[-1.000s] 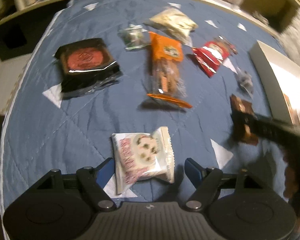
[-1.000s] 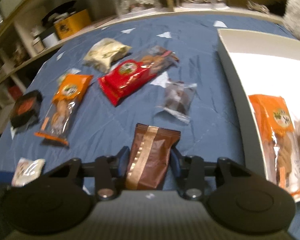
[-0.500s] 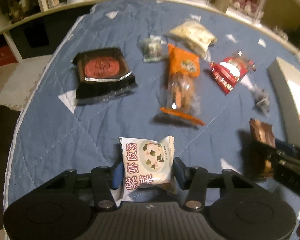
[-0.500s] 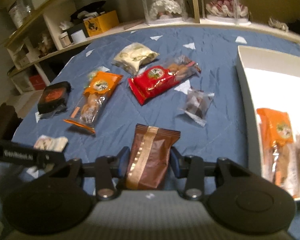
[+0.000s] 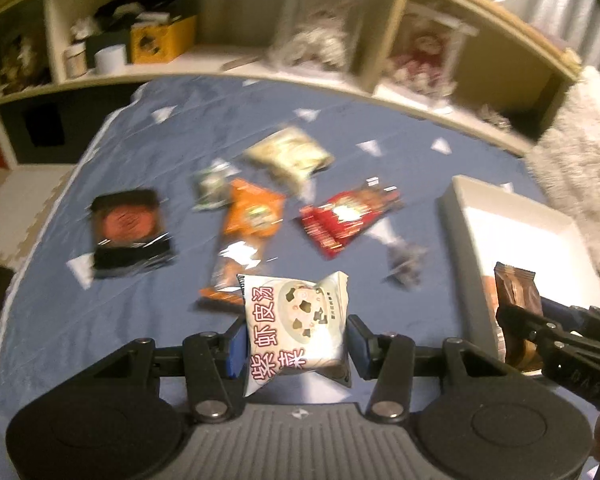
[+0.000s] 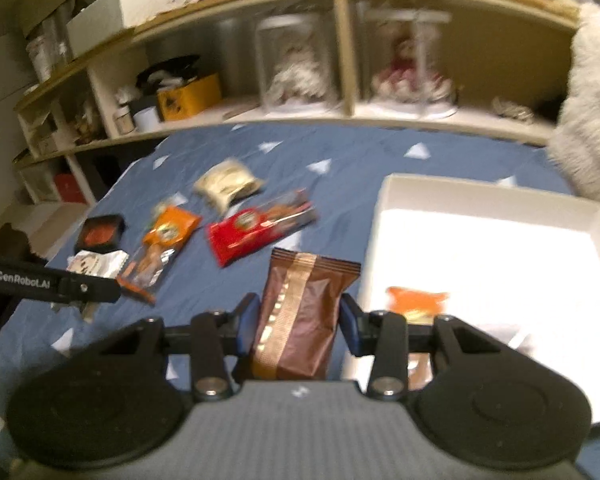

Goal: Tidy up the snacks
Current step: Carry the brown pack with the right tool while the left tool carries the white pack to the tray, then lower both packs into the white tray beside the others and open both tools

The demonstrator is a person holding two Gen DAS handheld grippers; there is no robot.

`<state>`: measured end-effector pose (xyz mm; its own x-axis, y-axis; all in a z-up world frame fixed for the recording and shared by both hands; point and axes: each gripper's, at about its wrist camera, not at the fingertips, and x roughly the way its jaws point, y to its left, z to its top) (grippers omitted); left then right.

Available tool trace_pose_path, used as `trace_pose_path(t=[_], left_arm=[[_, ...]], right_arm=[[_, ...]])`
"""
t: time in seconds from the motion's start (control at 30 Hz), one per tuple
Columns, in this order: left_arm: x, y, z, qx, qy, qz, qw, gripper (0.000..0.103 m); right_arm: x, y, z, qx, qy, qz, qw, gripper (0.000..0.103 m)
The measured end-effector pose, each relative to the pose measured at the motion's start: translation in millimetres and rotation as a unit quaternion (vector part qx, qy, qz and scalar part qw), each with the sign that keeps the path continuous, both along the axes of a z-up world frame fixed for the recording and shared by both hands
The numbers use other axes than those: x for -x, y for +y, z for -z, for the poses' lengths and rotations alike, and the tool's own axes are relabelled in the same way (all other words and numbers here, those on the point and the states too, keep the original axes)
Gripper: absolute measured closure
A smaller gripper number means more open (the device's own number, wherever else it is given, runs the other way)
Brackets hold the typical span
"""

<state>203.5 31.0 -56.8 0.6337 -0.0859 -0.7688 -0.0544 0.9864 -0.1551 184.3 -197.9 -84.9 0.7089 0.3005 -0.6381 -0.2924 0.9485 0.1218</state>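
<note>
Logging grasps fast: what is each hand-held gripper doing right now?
Left hand-held gripper: closed on the white snack packet.
Right hand-held gripper: closed on the brown snack packet.

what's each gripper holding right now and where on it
Left gripper pinches the white soup packet by its lower side edges; right gripper pinches the brown packet across its middle.

White tray [image 6: 384, 216] far half bare, orange packet [image 6: 417, 300] near edge, snacks strewn left.

White packet [image 5: 296, 320] with red lettering; brown packet [image 6: 300, 320] with gold stripe.
</note>
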Motion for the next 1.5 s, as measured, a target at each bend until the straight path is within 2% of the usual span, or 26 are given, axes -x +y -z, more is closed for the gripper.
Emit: trace_pose_path(t=[0.17, 0.37, 0.63, 0.87, 1.03, 1.13, 1.3, 1.37, 1.43, 1.5], left_arm=[[-6, -48, -17, 0.012, -0.021, 0.031, 0.9992, 0.051], [-17, -112, -25, 0.038, -0.032, 0.070, 0.9963, 0.051], [-31, -196, -15, 0.077, -0.020, 0.120, 0.9896, 0.051], [-42, -255, 5, 0.104, 0.004, 0.150, 0.9832, 0.051], [-50, -284, 24, 0.128, 0.024, 0.156, 0.9791, 0.051], [-56, -293, 39, 0.159, 0.045, 0.147, 0.9752, 0.051], [-71, -299, 67, 0.237, 0.084, 0.121, 0.9603, 0.051], [-74, -300, 78, 0.254, 0.097, 0.113, 0.9556, 0.050], [-78, -302, 85, 0.251, 0.106, 0.107, 0.9560, 0.050], [-81, -303, 89, 0.229, 0.107, 0.102, 0.9621, 0.050]], right_arm=[[6, -48, -13, 0.011, -0.014, 0.026, 1.000, 0.055], [11, -108, -18, 0.021, -0.020, 0.062, 0.998, 0.055], [19, -180, -14, 0.032, -0.015, 0.100, 0.994, 0.054], [19, -226, 5, 0.041, 0.002, 0.122, 0.992, 0.054], [16, -245, 21, 0.040, 0.017, 0.133, 0.990, 0.054], [15, -256, 28, 0.038, 0.021, 0.132, 0.990, 0.054], [3, -260, 36, 0.036, 0.027, 0.124, 0.991, 0.054], [-1, -260, 38, 0.041, 0.030, 0.118, 0.992, 0.054], [-6, -261, 40, 0.044, 0.032, 0.111, 0.992, 0.054], [-12, -262, 43, 0.045, 0.035, 0.106, 0.993, 0.054]])
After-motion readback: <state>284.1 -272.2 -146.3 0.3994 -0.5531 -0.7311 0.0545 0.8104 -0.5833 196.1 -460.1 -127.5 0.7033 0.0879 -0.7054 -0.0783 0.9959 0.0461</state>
